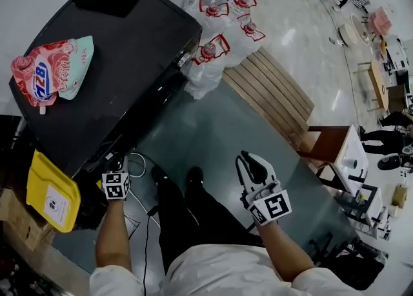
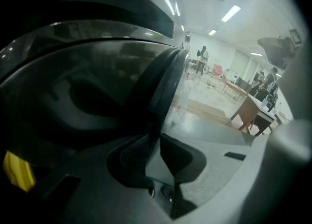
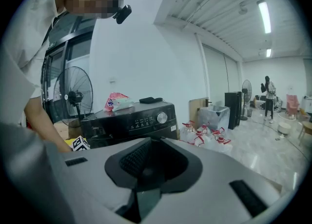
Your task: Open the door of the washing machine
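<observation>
Big black washing machine (image 1: pixel 122 62) at the top left of the head view, standing on the shiny grey floor (image 1: pixel 213 133). Pink and green soap bag (image 1: pixel 51 72) lying on its lid. Clear water bottles with red caps (image 1: pixel 219 24) bunched just beside one end. Yellow plastic box (image 1: pixel 51 198) near the other end.

Left gripper (image 1: pixel 118 162) pushed right up to the front of the machine, low down. In the left gripper view, round dark glass door (image 2: pixel 92 91) filling the left half, with its thick black rim (image 2: pixel 165 86) curving down and running in between the fingers (image 2: pixel 132 155). Fingers only a little apart, pinched on that rim, one on each side.

Right gripper (image 1: pixel 244 157) well apart from the machine, out over the floor in front of the person's legs. Its fingers (image 3: pixel 135 158) pressed together with nothing in them, pointing towards the machine's front.
</observation>
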Motion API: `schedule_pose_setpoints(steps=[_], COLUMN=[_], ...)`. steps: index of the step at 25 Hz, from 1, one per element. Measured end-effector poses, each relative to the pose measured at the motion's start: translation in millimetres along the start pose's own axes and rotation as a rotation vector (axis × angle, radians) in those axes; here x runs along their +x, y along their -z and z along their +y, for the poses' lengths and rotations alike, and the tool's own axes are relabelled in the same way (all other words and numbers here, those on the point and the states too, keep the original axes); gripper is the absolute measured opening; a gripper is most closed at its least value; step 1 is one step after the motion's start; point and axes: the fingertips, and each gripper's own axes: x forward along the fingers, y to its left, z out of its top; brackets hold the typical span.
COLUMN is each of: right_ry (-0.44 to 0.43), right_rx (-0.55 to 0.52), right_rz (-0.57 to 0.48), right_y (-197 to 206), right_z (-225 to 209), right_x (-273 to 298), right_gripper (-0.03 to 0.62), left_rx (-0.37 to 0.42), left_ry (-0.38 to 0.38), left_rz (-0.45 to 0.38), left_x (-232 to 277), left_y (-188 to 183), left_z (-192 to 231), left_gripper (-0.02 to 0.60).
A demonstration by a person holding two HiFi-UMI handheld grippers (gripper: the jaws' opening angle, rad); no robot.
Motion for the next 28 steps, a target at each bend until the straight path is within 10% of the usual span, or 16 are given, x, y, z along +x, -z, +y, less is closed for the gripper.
schedule_pose_setpoints(steps=[28], right_ry=[-0.027], right_rx=[-0.039], right_rz=[0.044], right_y=[15], right_z=[-12], right_x=[-2], right_gripper=[0.074], left_rx=[0.050], left_ry=[0.024], left_rz=[0.054], left_x=[-3], left_y=[1], left_z=[-2], left_gripper=[0.055])
